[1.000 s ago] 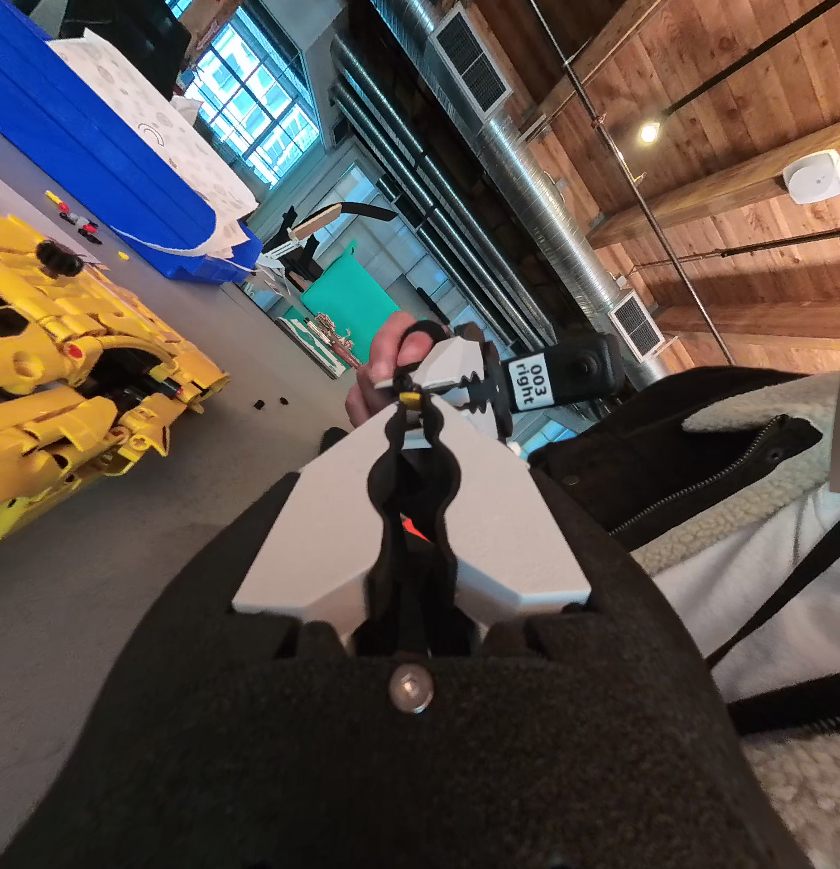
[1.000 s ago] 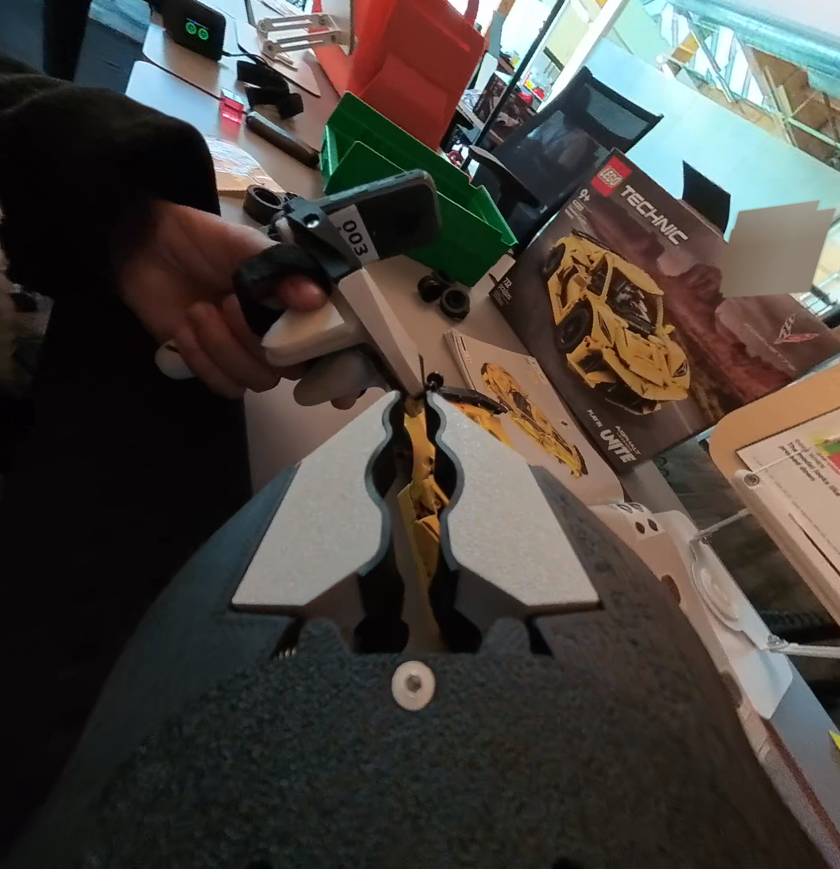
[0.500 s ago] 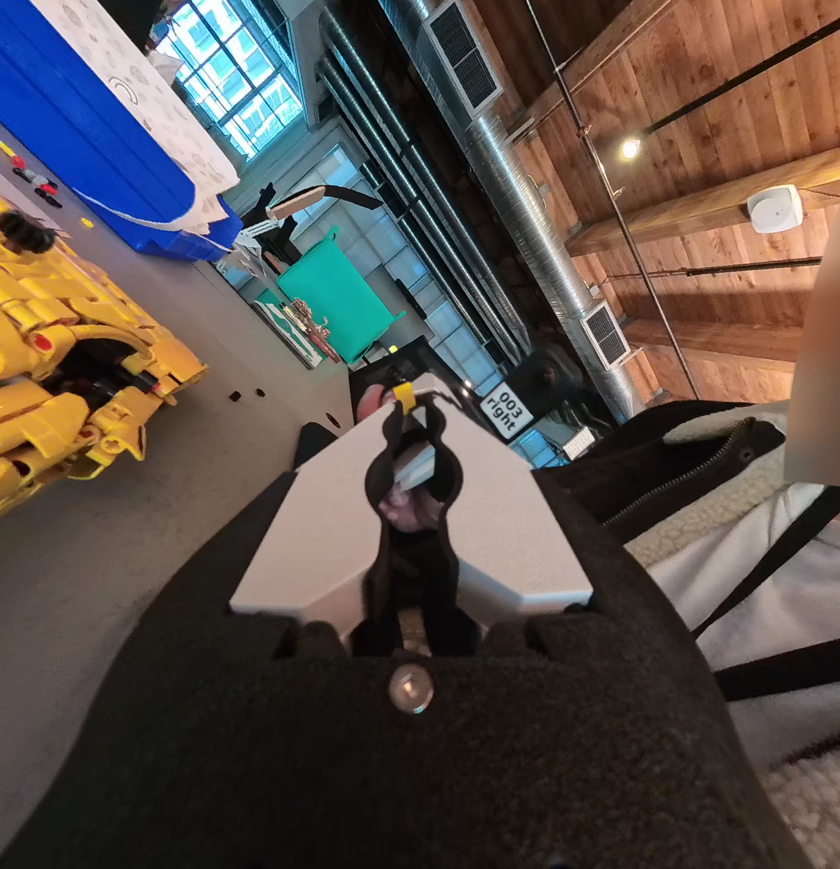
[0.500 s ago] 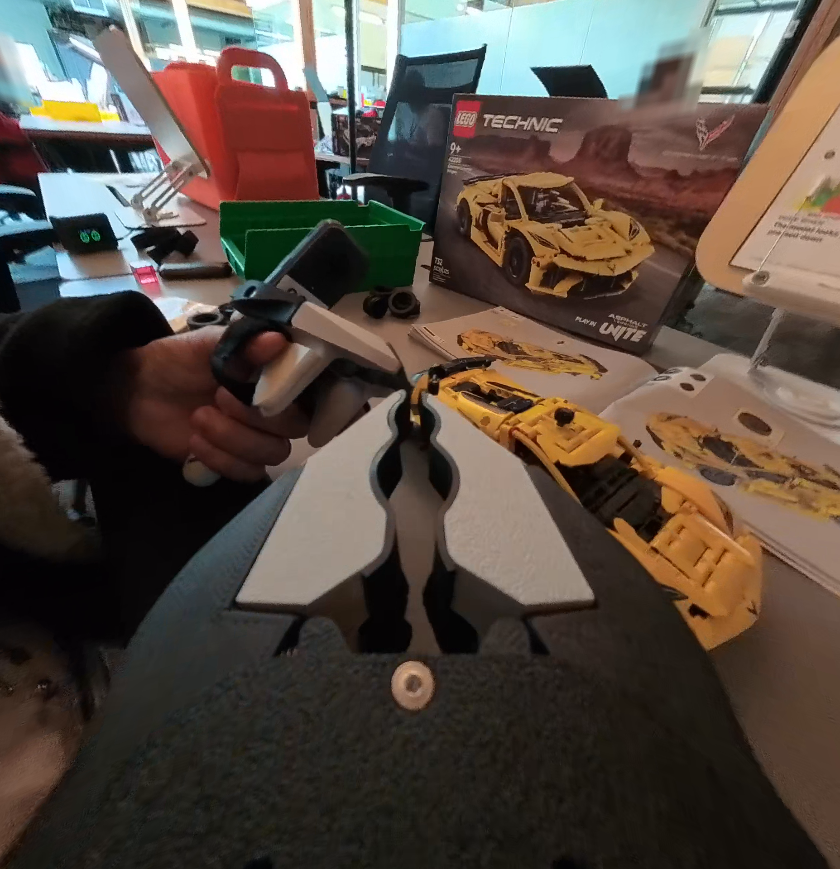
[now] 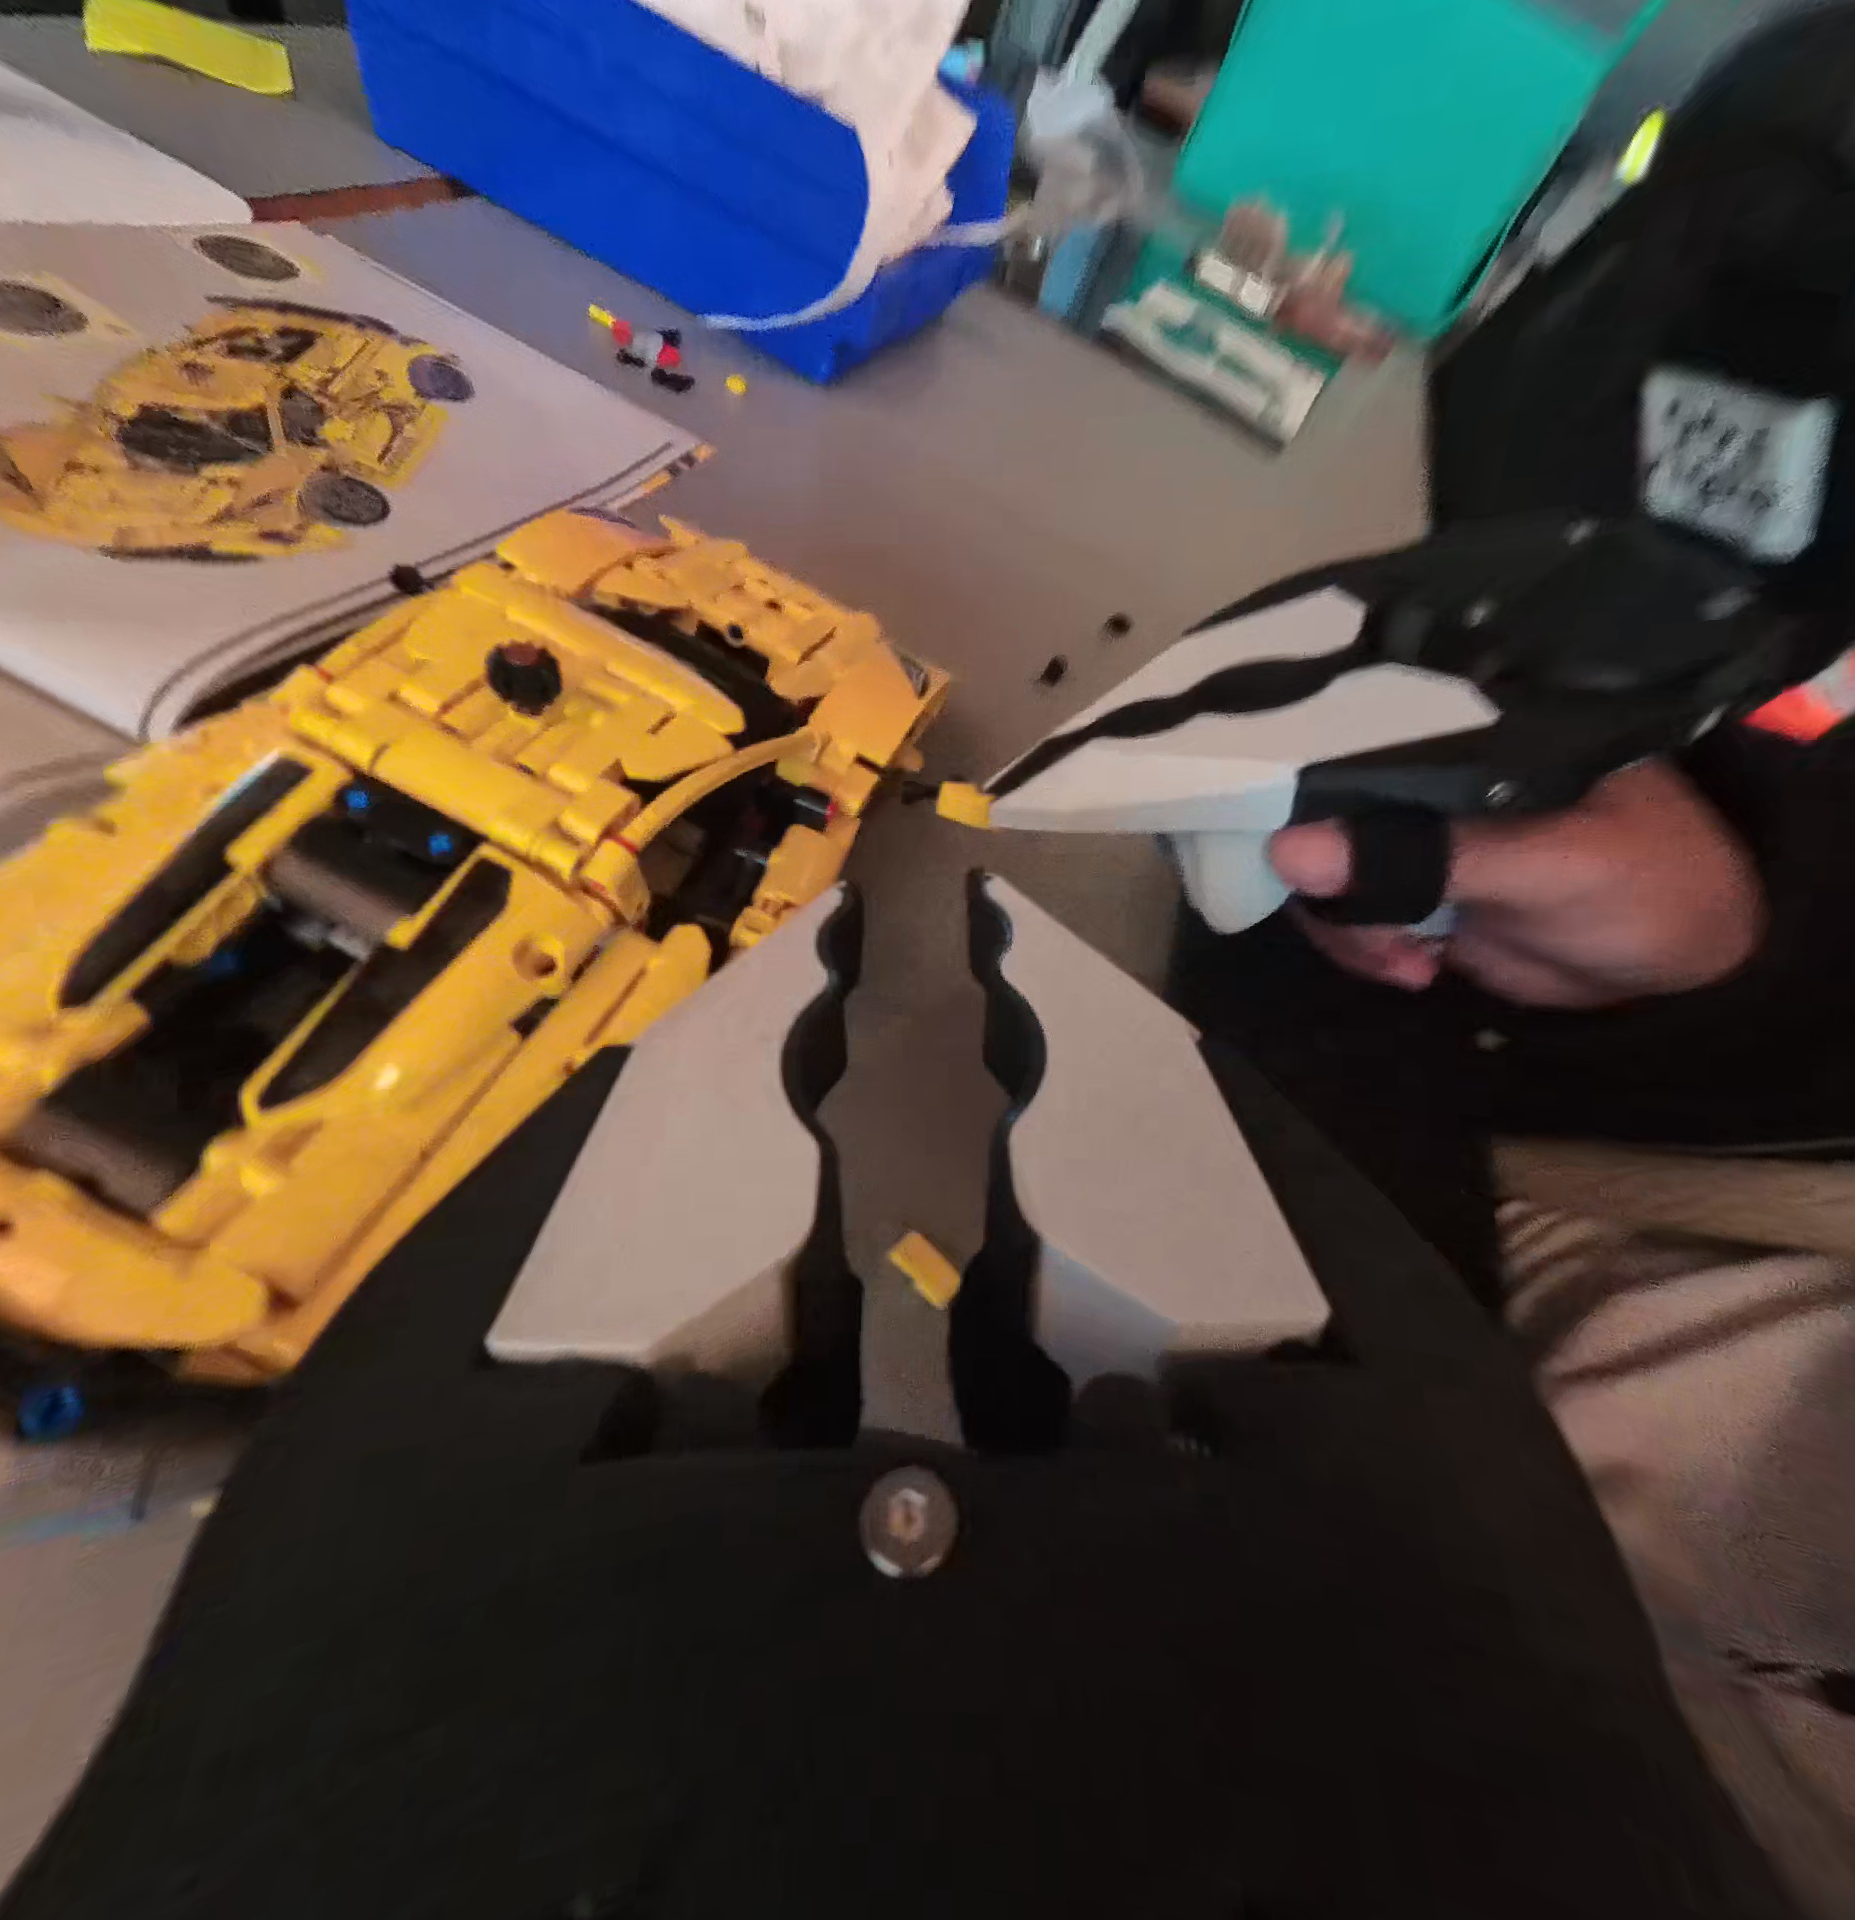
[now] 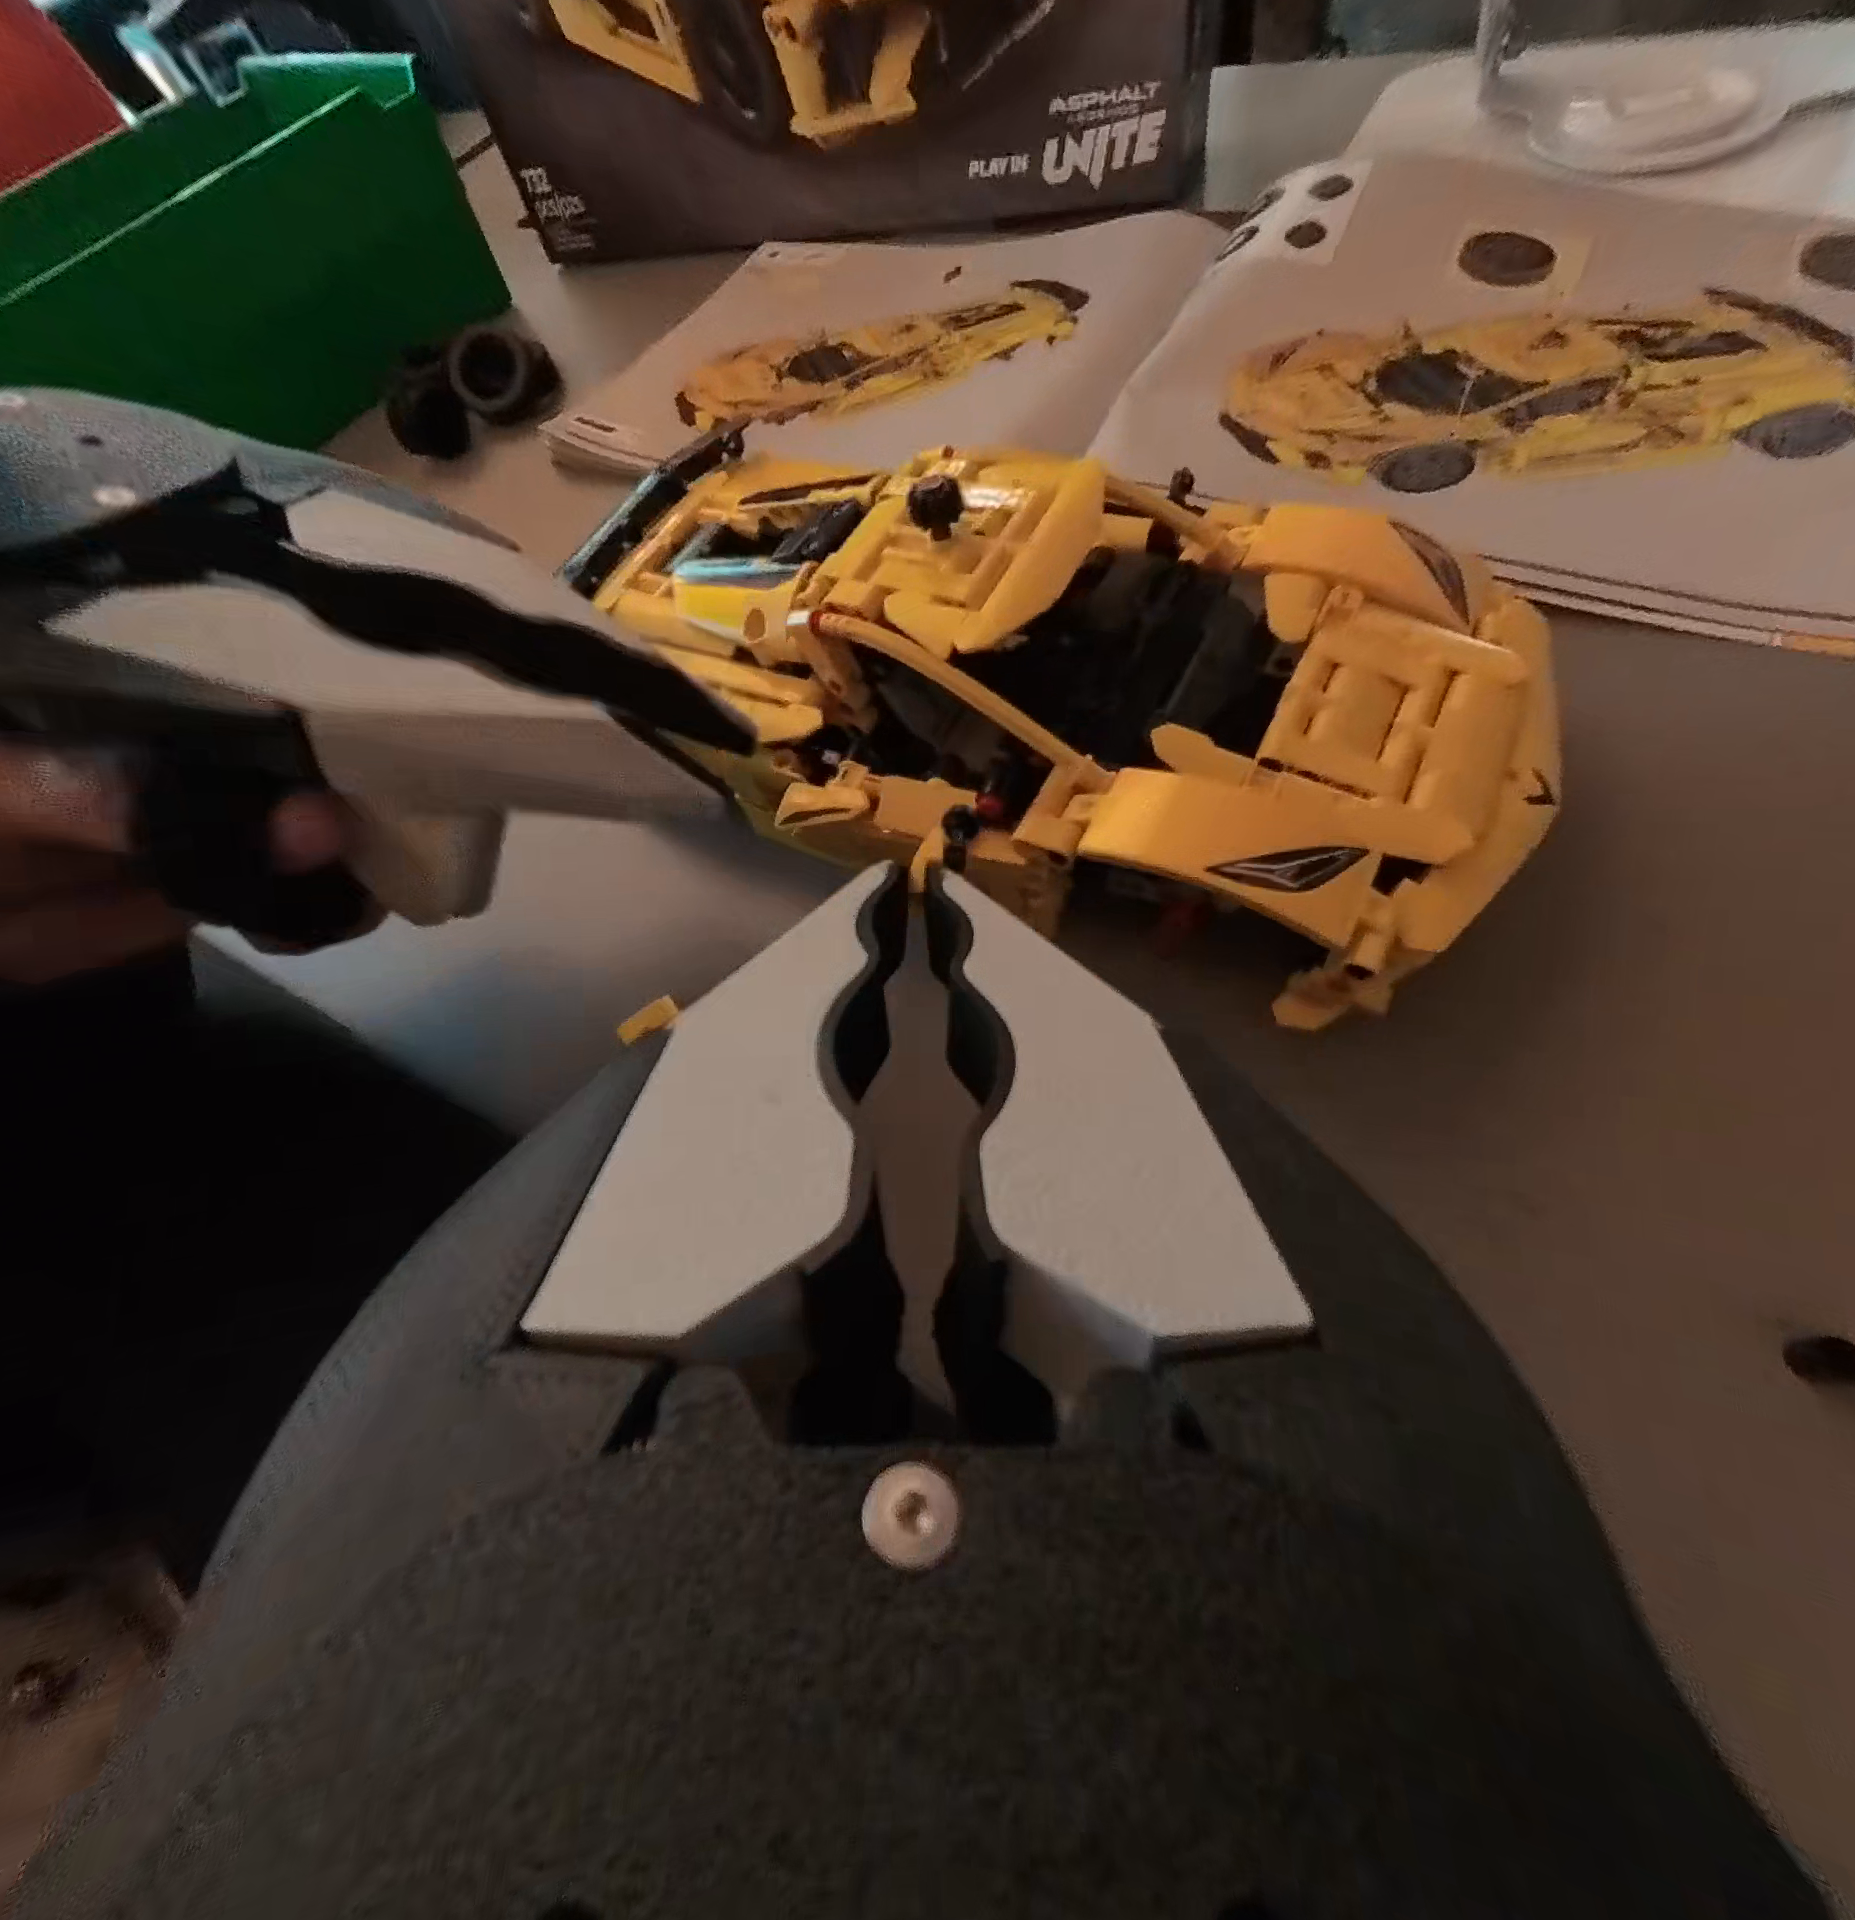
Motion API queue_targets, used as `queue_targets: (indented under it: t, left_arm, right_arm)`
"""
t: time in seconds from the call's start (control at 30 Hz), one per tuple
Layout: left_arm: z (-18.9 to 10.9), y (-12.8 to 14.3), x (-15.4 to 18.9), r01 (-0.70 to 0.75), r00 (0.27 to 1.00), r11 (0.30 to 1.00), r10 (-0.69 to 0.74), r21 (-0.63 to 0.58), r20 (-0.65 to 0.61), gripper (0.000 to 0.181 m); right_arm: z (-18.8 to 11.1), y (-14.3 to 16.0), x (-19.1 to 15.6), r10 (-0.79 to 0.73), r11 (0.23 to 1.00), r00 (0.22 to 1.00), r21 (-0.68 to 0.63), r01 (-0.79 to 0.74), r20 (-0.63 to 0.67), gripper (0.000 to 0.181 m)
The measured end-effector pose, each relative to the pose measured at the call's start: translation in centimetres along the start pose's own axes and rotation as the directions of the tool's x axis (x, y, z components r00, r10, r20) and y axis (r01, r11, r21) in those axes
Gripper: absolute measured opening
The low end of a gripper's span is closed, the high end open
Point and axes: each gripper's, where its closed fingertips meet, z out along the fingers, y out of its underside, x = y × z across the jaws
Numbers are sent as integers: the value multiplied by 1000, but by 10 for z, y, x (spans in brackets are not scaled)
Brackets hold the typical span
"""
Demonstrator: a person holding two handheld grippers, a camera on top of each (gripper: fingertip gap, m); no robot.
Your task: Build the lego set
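Yellow lego car (image 6: 1089,707) sits mid-desk on grey desk (image 6: 1629,1039), partly built, nose on open instruction booklet (image 6: 1422,343). Right gripper (image 5: 990,808) pinches small yellow brick (image 5: 962,802) beside the car's side. Left gripper (image 5: 907,894) spread, empty; loose yellow piece (image 5: 925,1268) below it. Set box (image 6: 850,114), green bin (image 6: 227,260), black tyres (image 6: 476,384) at far edge; blue bin (image 5: 674,166) beyond the booklet.

Glossy yellow plastic brick car (image 6: 1162,727), matt grey smooth tabletop (image 6: 1525,1143), printed paper instruction booklet (image 6: 1525,343), grainy black plastic tool (image 6: 910,883) body
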Motion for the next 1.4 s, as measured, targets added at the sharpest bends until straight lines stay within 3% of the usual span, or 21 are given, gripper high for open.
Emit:
queue_targets:
  t: [0.17, 0.3, 0.7, 1.13, 1.4]
  left_arm:
    - [26, 8, -7, -221, 974, 960, 227, -173, 15, 28]
    - [36, 10, -11, -333, 939, 914, 344, -233, 7, 30]
    - [43, 17, -14, -396, 910, 863, 414, -314, -8, 29]
    - [35, 15, -25, -350, 920, 886, 386, -302, 65, 29]
    - [31, -4, 0, -299, 954, 947, 294, -116, -54, 30]
  right_arm:
    - [10, 4, 5, 30, 999, 999, -44, -30, -19, 3]
    - [14, 5, 6, 44, 998, 999, -51, -45, -7, 3]
    - [21, 8, 8, 82, 993, 996, -88, -80, 23, 3]
    - [19, 8, 7, 106, 991, 994, -81, -102, 39, 4]
    - [8, 5, 3, 65, 997, 995, -48, -62, 69, 3]
